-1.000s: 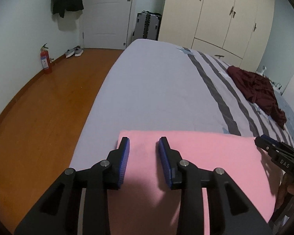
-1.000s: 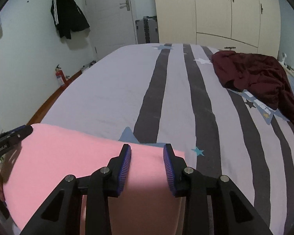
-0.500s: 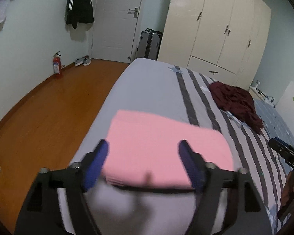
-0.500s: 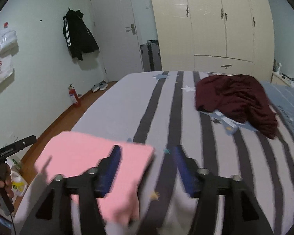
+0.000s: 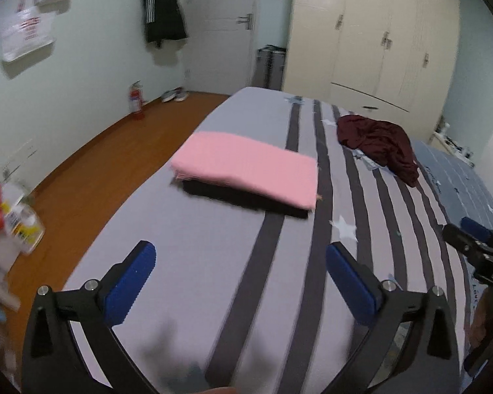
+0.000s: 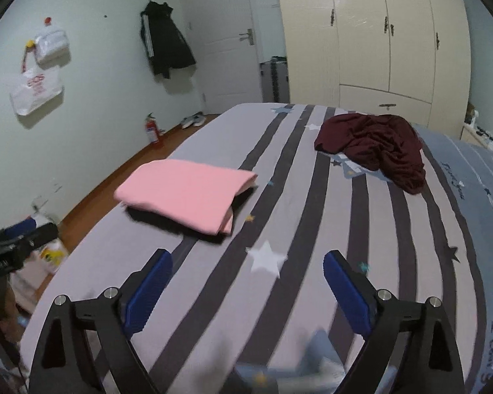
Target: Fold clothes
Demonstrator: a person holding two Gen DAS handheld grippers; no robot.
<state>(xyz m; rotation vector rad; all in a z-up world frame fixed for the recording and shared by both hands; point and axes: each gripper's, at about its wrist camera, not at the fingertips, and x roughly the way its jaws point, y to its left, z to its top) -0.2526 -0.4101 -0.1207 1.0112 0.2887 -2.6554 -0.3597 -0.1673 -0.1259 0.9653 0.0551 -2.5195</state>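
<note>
A folded pink garment (image 5: 246,172) (image 6: 187,193) lies flat on the striped bed (image 5: 194,249) (image 6: 312,229), near its left edge. A crumpled dark red garment (image 5: 381,144) (image 6: 374,146) lies farther back on the right. My left gripper (image 5: 240,262) hangs above the bed well short of the pink garment, its jaws opening wide with nothing between them. My right gripper (image 6: 248,271) is likewise drawn back, jaws opening, nothing between its blue pads (image 6: 345,292). Each gripper shows at the edge of the other's view, the right gripper (image 5: 476,246) and the left gripper (image 6: 13,246).
Wooden floor (image 5: 92,170) runs along the bed's left side, with bags and a bottle (image 5: 13,223) near the front. A red fire extinguisher (image 5: 135,100) stands by the wall. A cream wardrobe (image 6: 378,39), a door (image 6: 230,39) and a hanging black jacket (image 6: 164,42) are behind.
Both grippers let go of the pink garment, opened wide and pulled back and up from it. The garment now lies folded on the bed, farther away in both views.
</note>
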